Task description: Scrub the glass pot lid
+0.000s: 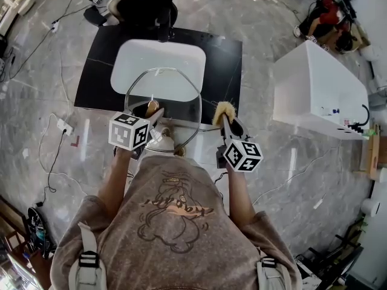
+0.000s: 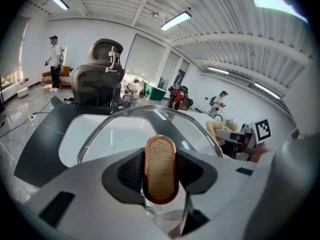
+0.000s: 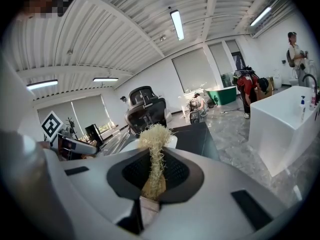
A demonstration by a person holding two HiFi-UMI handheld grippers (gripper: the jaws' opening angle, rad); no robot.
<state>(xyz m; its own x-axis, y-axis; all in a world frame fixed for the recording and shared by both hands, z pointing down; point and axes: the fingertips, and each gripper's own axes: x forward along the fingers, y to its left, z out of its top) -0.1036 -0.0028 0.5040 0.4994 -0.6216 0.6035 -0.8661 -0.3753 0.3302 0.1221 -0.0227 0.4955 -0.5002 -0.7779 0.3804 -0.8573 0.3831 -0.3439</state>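
The glass pot lid (image 1: 181, 110), with its metal rim, is held up over the white basin (image 1: 158, 65). My left gripper (image 1: 151, 112) is shut on the lid's copper-rimmed knob (image 2: 160, 169). In the left gripper view the lid's glass (image 2: 130, 126) stretches away from the jaws. My right gripper (image 1: 227, 121) is shut on a pale fibre scrubber (image 1: 224, 109), just right of the lid's rim and apart from it. The scrubber (image 3: 156, 149) sticks up between the right jaws, with its frayed tuft on top.
The basin sits in a black countertop (image 1: 227, 56) with an office chair (image 1: 145, 2) behind it. A white cabinet (image 1: 314, 89) stands to the right. Cables and a power strip (image 1: 63, 125) lie on the marble floor. People stand far off in the room.
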